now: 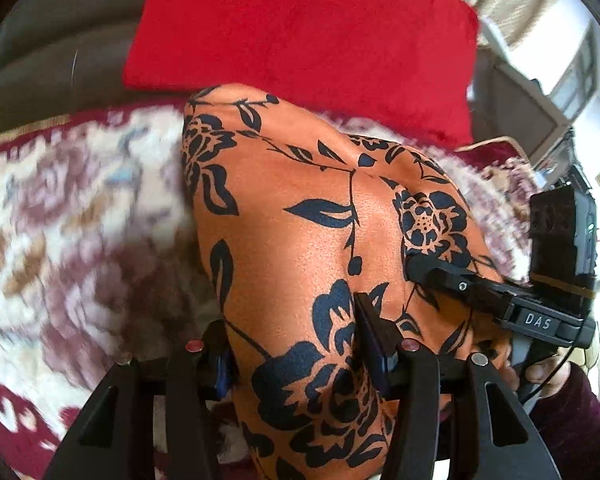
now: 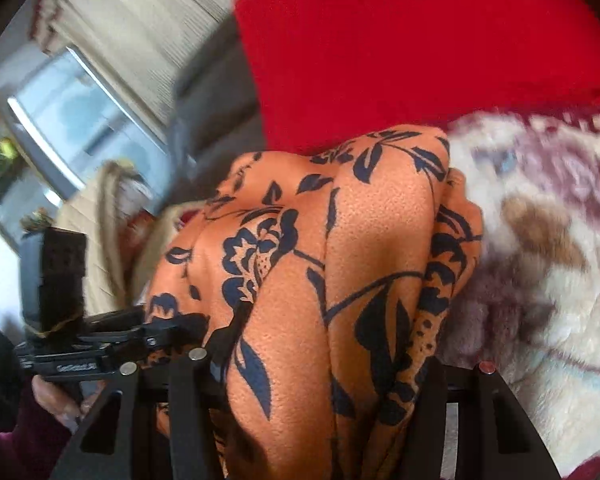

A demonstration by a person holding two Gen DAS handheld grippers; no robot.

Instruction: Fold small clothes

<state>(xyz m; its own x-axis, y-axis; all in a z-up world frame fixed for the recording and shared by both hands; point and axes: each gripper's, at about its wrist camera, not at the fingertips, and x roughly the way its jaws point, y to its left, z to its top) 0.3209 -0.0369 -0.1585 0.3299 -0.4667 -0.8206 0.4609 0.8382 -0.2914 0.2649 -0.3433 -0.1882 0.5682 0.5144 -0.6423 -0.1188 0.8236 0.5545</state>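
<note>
Cloth (image 1: pixel 300 240) draped over blanket (image 1: pixel 80 208), near red cushion (image 1: pixel 300 28) | left gripper (image 1: pixel 296 336) and right gripper (image 2: pixel 324 364) each clamped on bunched cloth | fold best laid flat, edges kept level.

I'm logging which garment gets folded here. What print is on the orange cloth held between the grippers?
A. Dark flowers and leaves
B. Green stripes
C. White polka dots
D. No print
A: the orange cloth carries dark navy blossoms, leaves and stems in both wrist views.
</note>
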